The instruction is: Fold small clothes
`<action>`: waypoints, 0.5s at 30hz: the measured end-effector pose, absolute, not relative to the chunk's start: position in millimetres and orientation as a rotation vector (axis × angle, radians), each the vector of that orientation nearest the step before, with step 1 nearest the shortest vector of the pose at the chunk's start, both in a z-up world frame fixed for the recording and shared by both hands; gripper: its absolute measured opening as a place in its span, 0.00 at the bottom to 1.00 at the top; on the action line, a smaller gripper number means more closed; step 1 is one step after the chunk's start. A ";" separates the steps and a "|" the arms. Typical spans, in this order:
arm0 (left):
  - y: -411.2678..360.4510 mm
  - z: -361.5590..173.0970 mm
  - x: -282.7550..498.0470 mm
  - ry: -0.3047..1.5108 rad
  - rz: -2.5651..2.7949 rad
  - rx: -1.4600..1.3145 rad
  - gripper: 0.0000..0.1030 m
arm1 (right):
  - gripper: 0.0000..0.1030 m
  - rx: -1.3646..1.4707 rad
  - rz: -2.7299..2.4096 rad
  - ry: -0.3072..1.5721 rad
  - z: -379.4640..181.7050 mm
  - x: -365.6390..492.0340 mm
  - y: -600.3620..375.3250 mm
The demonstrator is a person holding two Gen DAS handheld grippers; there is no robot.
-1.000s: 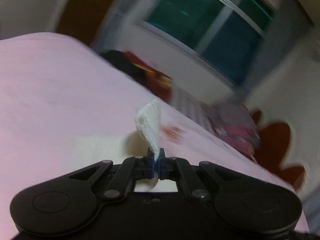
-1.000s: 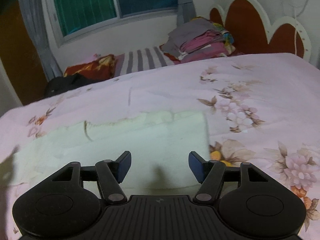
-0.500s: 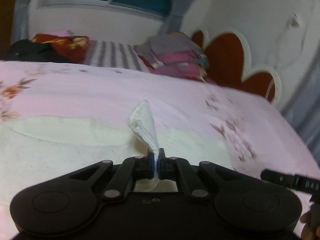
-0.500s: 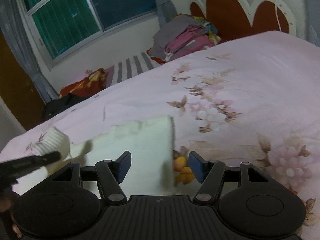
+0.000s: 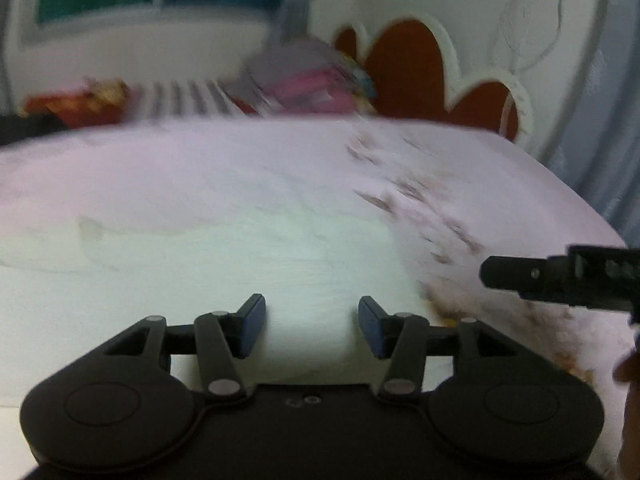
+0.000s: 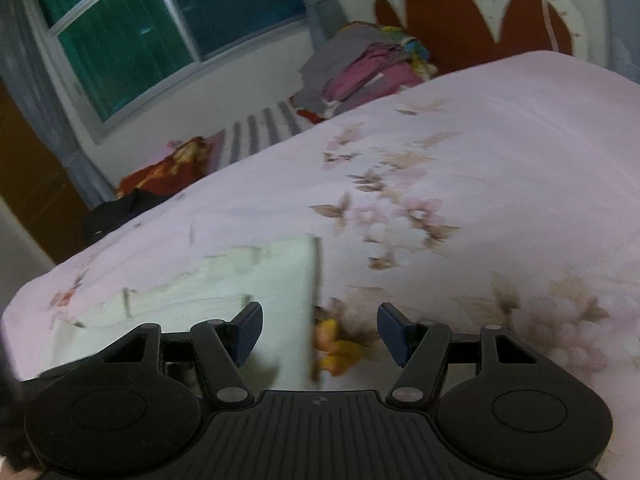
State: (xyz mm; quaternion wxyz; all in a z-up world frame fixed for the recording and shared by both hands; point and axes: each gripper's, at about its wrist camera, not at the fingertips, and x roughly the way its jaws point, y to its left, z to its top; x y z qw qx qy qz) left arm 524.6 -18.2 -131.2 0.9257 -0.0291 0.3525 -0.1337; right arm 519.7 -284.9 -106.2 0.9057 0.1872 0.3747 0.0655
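A bedroom with a dark window [image 6: 168, 36] and a scalloped red-and-white headboard [image 5: 420, 68] frames a bed spread with a pink floral sheet [image 6: 500, 152]; a stack of folded clothes [image 6: 360, 68] sits at its far end, well apart from the work. The task's thing, a small cream cloth [image 5: 200, 272], lies flat on the sheet directly under both tools, already doubled over, with a straight edge along its right side. The left gripper [image 5: 312, 328] hovers above the middle of the cloth; its jaws have just been opening and now stand spread, with nothing between the pads but the fabric lying below. The right gripper [image 6: 320, 330] is also spread and empty, straddling the cloth's right edge so that one pad is over cloth and the other over the sheet's orange flower; in the left view it shows as a dark bar at the right, with part of the person's hand [image 5: 630, 364] below it. The step in hand looks like settling the fold just laid down and choosing the next grip. To do it well, the layers should be checked for square edges first, since the far edge looks ragged and uneven. The next pinch should take both layers together near a corner, with the other tool pinning the opposite side so the soft fabric does not drag or bunch across the sheet.
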 end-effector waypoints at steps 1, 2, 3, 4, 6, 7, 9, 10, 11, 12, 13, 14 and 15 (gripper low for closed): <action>-0.8 -126.5 517.4 0.703 -0.232 -0.049 0.49 | 0.62 0.394 0.155 0.779 -106.3 522.7 -280.3; 22.3 -122.9 507.5 0.686 -0.186 -0.046 0.49 | 0.62 0.408 0.177 0.788 -107.6 526.1 -274.4; 45.5 -120.6 498.4 0.681 -0.134 -0.043 0.49 | 0.62 0.421 0.196 0.796 -109.9 529.6 -268.1; 71.5 -120.0 488.4 0.681 -0.071 -0.037 0.47 | 0.62 0.429 0.212 0.806 -113.3 532.6 -261.6; 124.1 -121.9 466.6 0.695 0.053 -0.056 0.46 | 0.62 0.421 0.234 0.832 -122.7 539.3 -246.3; 148.9 -124.8 456.3 0.710 0.102 -0.083 0.45 | 0.62 0.411 0.241 0.848 -128.4 542.3 -238.8; 183.0 -134.3 443.1 0.746 0.167 -0.130 0.45 | 0.62 0.402 0.246 0.878 -139.7 547.6 -227.1; 191.2 -138.3 441.1 0.759 0.178 -0.141 0.45 | 0.62 0.402 0.250 0.893 -144.6 549.8 -221.6; 196.4 -143.1 441.0 0.768 0.177 -0.152 0.43 | 0.62 0.399 0.252 0.899 -148.1 552.0 -218.4; 199.7 -146.6 442.3 0.772 0.167 -0.166 0.42 | 0.62 0.390 0.251 0.902 -150.2 553.6 -213.6; 198.6 -148.0 445.8 0.769 0.146 -0.174 0.41 | 0.62 0.380 0.252 0.903 -151.2 555.4 -209.6; 196.1 -149.4 451.2 0.768 0.128 -0.169 0.41 | 0.45 0.368 0.253 0.905 -151.5 556.6 -204.9; 196.1 -151.7 456.5 0.775 0.114 -0.165 0.39 | 0.36 0.351 0.250 0.907 -152.1 558.2 -200.4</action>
